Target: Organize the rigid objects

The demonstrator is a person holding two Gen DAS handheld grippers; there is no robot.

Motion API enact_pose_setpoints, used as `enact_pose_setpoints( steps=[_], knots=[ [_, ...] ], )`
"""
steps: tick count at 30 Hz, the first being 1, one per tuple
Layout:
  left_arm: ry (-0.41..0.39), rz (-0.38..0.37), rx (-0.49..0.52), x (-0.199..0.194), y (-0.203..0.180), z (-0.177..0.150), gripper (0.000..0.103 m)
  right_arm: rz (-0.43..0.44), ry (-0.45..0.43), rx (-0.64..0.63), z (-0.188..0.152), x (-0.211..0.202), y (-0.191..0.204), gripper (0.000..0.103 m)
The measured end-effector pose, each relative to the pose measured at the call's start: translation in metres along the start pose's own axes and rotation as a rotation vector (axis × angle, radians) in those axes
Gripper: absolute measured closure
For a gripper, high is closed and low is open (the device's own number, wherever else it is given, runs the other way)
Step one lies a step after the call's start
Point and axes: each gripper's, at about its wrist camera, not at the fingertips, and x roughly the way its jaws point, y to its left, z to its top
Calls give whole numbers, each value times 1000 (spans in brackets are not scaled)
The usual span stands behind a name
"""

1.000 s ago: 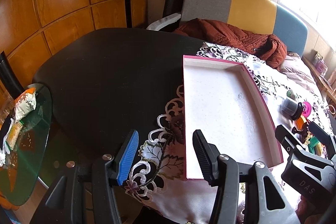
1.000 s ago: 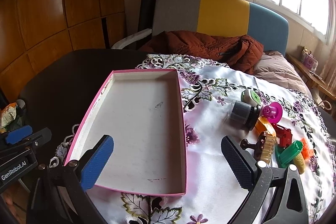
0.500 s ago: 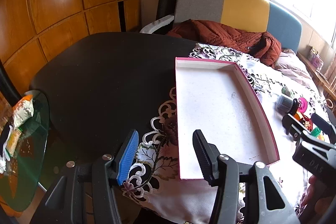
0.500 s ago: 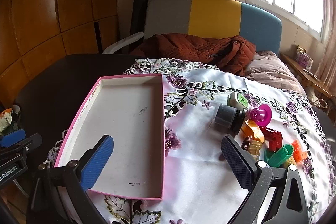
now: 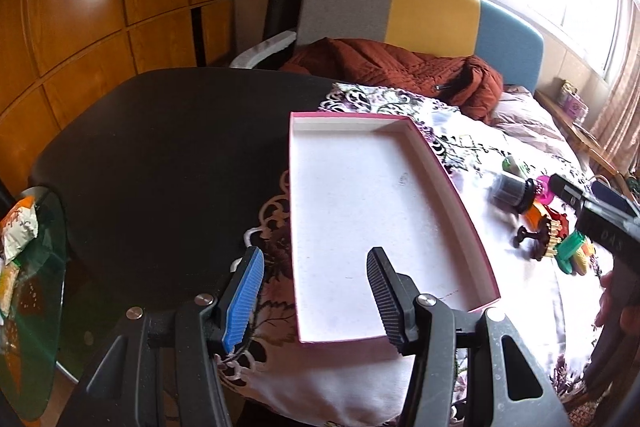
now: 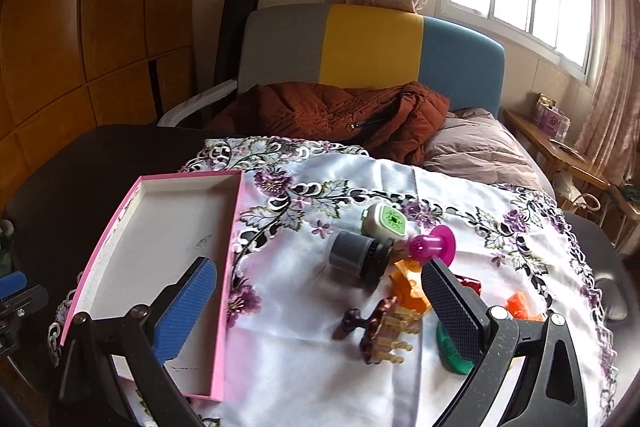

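An empty pink-rimmed white tray (image 5: pixel 362 205) lies on the floral cloth; it also shows in the right wrist view (image 6: pixel 158 247). A cluster of small objects sits to its right: a grey-black cylinder (image 6: pixel 356 255), a green-topped white box (image 6: pixel 386 221), a magenta knob (image 6: pixel 434 245), a brown hair clip (image 6: pixel 378 327), an orange piece (image 6: pixel 410 287) and a green piece (image 6: pixel 450 349). My left gripper (image 5: pixel 316 299) is open and empty over the tray's near end. My right gripper (image 6: pixel 316 311) is open and empty, hovering near the hair clip.
The white floral cloth (image 6: pixel 460 195) covers part of a dark round table (image 5: pixel 160 147). A rust-brown jacket (image 6: pixel 336 115) lies on a grey, yellow and blue sofa (image 6: pixel 372 43) behind. A glass side table (image 5: pixel 28 287) with snack packets stands at the left.
Both grippers have shifted right. The right gripper has moved from over the tray toward the cluster of small objects. Both stay open and empty.
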Motion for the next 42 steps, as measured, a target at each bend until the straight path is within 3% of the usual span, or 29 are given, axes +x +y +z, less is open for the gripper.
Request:
enact_pose_setpoints(
  steps=[8, 16, 20, 25, 28, 32, 37, 40, 42],
  knots=[
    [43, -133, 8, 7, -14, 1, 49, -43, -9, 99, 12, 3, -67, 0],
    [83, -232, 103, 22, -52, 12, 47, -164, 23, 291, -3, 29, -170, 0],
    [117, -272, 146, 34, -78, 23, 43, -162, 61, 461, -18, 39, -208, 0],
    [174, -314, 208, 55, -123, 37, 42, -159, 43, 534, -21, 32, -222, 0],
    [176, -348, 261, 64, -156, 48, 27, -142, 38, 547, -20, 31, -222, 0],
    [221, -396, 317, 91, -196, 63, 26, -129, 38, 542, -19, 32, -221, 0],
    [209, -402, 434, 121, -244, 73, 18, -112, 48, 553, -20, 35, -223, 0],
    [235, -389, 451, 141, -259, 75, 8, -101, 50, 561, -20, 36, -224, 0],
    [261, -425, 432, 150, -265, 79, 8, -102, 49, 557, -20, 36, -224, 0]
  ],
)
